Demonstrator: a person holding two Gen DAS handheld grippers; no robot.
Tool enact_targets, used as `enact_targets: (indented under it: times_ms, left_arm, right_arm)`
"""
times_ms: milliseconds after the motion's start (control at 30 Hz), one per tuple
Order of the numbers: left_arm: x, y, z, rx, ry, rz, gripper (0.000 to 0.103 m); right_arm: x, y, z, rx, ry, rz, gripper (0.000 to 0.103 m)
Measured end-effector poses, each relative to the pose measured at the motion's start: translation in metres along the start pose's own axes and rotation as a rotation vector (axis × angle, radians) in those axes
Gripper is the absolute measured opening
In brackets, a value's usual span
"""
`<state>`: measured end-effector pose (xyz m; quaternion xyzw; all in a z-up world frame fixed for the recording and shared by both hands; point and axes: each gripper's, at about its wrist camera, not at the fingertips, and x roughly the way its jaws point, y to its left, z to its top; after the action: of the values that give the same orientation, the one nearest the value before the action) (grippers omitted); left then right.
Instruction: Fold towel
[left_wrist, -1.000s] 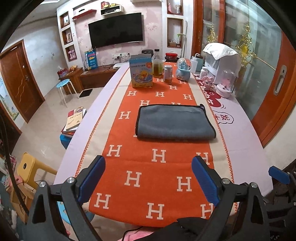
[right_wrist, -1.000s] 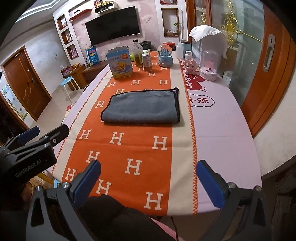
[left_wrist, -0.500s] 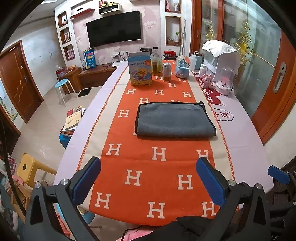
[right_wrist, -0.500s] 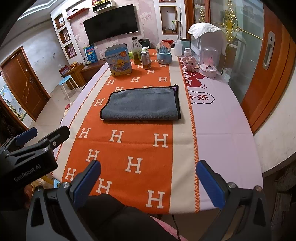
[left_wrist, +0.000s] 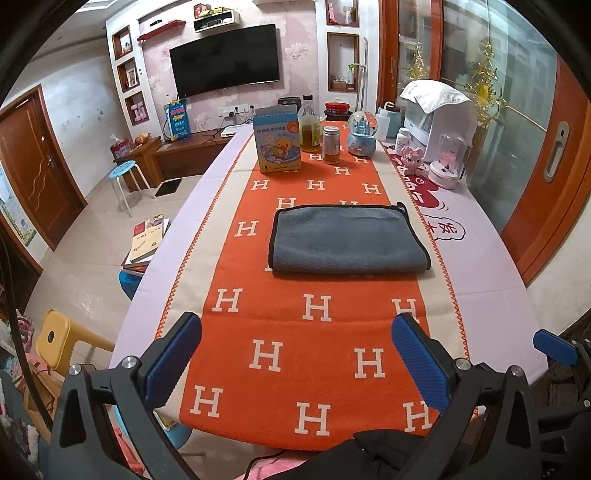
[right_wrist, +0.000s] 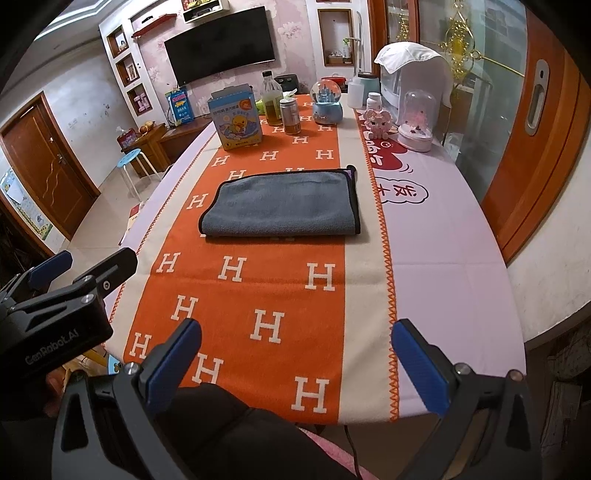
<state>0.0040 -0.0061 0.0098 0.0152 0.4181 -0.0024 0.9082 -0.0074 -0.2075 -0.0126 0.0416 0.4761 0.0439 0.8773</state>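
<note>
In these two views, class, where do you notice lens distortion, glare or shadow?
Left wrist view: fisheye bends the table edges, dark corners; the towel casts a thin shadow along its near edge. Right wrist view: same bending; glare on the glass door.

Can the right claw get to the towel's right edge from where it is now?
Probably yes. The right claw is open and empty, and only bare orange runner lies between it and the gray towel; the bottles stand behind the towel.

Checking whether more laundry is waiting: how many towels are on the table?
1: a grey towel lies folded on the orange runner, mid-table. Nothing shows another towel hidden among the far clutter.
</note>
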Motion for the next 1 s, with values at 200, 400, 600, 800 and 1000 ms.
enact_targets:
  times_ms: [200,400,600,800,1000]
  left_arm:
    - [-0.0004,0.0001,0.0006,0.001,0.000,0.000,0.102]
    - [-0.0008,-0.0004,0.0008,0.001,0.000,0.001,0.102]
    - [-0.0007,0.0000,0.0009,0.002,0.000,0.000,0.102]
    - [-0.0006,0.0005,0.0012,0.004,0.001,-0.002,0.102]
    - [0.0001,0.0009,0.0004,0.005,0.002,0.000,0.102]
  right_arm:
    - [0.0022,-0.0012,-0.0016,0.004,0.006,-0.003,0.103]
    - [0.0033,-0.0014,-0.0013,0.003,0.008,-0.002,0.103]
    - [0.0032,-0.0011,-0.0016,0.004,0.010,-0.003,0.103]
    - [0.0038,-0.0009,-0.0024,0.003,0.013,-0.003,0.103]
    - [0.0072,-0.0015,-0.0061,0.007,0.024,-0.003,0.103]
